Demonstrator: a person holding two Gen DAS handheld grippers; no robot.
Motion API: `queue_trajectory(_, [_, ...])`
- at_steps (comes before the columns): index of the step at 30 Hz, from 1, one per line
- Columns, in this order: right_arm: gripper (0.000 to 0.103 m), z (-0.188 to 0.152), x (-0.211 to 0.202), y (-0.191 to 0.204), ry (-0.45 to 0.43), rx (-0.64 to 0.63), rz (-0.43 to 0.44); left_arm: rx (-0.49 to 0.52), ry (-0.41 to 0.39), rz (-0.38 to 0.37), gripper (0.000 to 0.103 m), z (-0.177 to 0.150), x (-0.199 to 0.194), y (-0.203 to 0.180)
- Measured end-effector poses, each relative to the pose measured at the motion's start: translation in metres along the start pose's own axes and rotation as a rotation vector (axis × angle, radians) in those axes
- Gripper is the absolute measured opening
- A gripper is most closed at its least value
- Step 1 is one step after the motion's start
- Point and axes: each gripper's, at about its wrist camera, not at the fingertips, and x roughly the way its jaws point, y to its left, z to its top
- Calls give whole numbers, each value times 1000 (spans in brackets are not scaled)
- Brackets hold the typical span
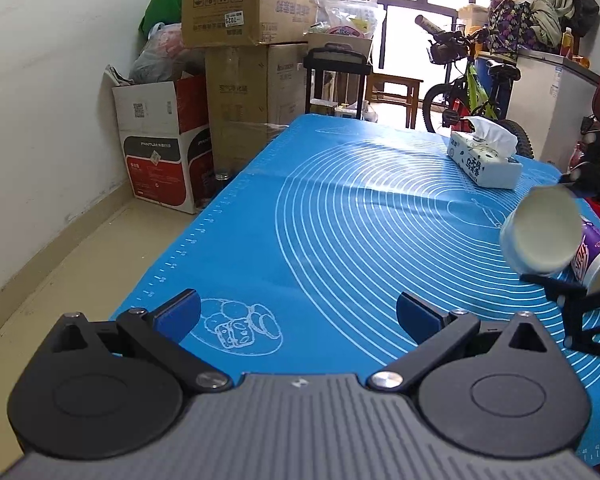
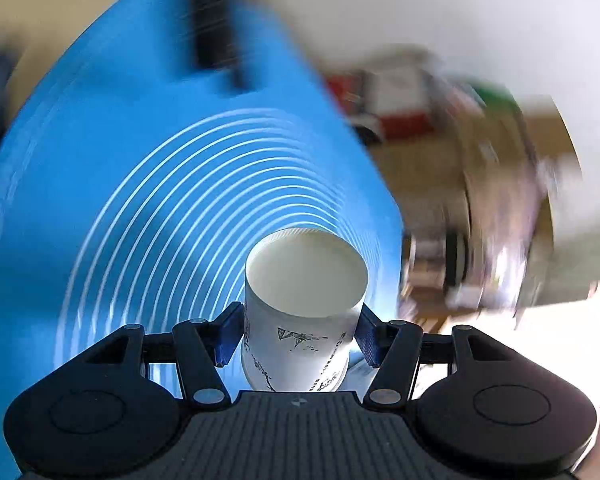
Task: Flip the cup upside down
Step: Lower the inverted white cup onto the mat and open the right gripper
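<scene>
A white paper cup (image 2: 300, 312) with black line drawings is clamped between the blue pads of my right gripper (image 2: 298, 340), which is shut on it and holds it in the air over the blue mat (image 2: 100, 200). The right wrist view is blurred by rotation. In the left wrist view the same cup (image 1: 540, 232) hangs tilted at the right edge, its flat base facing the camera, with the right gripper's black fingers (image 1: 556, 286) beside it. My left gripper (image 1: 298, 314) is open and empty, low over the mat's near edge.
A tissue pack (image 1: 486, 158) lies at the far right of the mat (image 1: 340, 220). A purple and white canister (image 1: 598, 252) lies behind the cup. Cardboard boxes (image 1: 236, 80), a bicycle (image 1: 472, 88) and a freezer stand beyond the table.
</scene>
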Motion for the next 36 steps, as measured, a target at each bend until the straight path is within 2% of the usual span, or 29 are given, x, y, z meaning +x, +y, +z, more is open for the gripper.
queue_trajectory(3, [63, -23, -8, -34, -19, 380, 60, 5, 0, -9, 103, 1, 0, -4])
queue_trajectory(6, [63, -58, -9, -57, -46, 703, 127, 17, -5, -13, 103, 2, -1, -9])
queue_trajectory(8, [63, -86, -10, -59, -81, 893, 183, 25, -3, -16, 103, 1, -1, -12])
queue_trajectory(11, [63, -121, -12, -54, -97, 1063, 229, 36, 3, -20, 103, 1, -1, -16])
queue_trajectory(17, [64, -146, 2, -40, -99, 1225, 262, 43, 7, -39, 103, 1, 0, -23])
queue_trajectory(22, [63, -148, 32, -41, -76, 1325, 289, 53, 8, -50, 103, -1, -1, -28])
queue_trajectory(29, [71, -135, 26, -37, -62, 1272, 254, 52, 8, -60, 103, -1, -2, -30])
queue_trajectory(31, [79, -133, 23, -38, -61, 1269, 236, 54, 10, -63, 103, -1, -3, -31])
queue_trajectory(35, [85, -132, 12, -40, -65, 1272, 208, 61, 11, -73, 103, -1, -5, -32])
queue_trajectory(36, [91, -132, 8, -41, -62, 1276, 199, 64, 11, -75, 103, -1, -6, -32])
